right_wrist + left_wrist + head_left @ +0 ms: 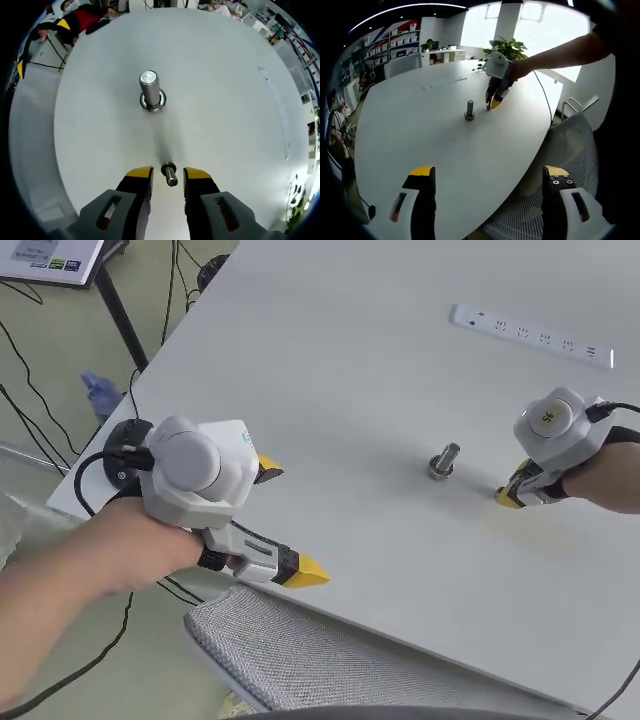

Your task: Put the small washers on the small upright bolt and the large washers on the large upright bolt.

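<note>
Here, the right gripper has its yellow-tipped jaws partly apart, one on each side of the small steel bolt. Slim gaps show, so it is not clamped. The large threaded steel bolt stands at 12 o'clock from it on the white table. The left gripper is spread wide and holds nothing, with both bolts off at its 12 o'clock. A round yellow sticker on the right gripper bears digits too small to read.

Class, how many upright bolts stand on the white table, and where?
2. The large bolt stands mid-table; the small bolt stands nearer, between the right claw's jaws.
</note>
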Tool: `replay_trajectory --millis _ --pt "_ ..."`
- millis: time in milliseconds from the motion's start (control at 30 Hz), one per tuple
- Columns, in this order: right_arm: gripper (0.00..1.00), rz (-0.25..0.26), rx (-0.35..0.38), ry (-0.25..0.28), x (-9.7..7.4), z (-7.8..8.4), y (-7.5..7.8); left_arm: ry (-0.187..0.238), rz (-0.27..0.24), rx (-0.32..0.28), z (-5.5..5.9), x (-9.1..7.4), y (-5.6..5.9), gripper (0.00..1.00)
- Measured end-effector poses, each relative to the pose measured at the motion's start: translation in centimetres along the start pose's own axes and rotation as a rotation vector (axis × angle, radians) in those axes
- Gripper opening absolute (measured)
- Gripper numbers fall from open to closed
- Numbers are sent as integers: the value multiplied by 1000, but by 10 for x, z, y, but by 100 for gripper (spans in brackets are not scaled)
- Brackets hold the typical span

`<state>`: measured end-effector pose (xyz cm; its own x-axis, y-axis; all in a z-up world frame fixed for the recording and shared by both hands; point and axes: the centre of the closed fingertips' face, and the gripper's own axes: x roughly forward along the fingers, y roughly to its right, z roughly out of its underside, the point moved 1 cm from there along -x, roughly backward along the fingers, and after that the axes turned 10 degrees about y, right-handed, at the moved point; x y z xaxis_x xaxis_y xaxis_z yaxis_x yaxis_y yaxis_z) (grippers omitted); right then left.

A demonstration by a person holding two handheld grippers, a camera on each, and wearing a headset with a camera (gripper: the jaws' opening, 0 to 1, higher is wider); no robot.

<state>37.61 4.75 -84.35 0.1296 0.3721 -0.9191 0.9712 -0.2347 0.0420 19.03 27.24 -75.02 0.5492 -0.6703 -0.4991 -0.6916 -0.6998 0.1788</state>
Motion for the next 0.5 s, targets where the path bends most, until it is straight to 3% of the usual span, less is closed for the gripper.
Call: replay_trajectory --millis 200,500 --pt "26 -4 -4 -1 -5 0 -1 6 -4 3 -2 -2 1 90" --pt "31 7 -19 39 -18 -8 -1 -6 10 7 0 -2 6 92"
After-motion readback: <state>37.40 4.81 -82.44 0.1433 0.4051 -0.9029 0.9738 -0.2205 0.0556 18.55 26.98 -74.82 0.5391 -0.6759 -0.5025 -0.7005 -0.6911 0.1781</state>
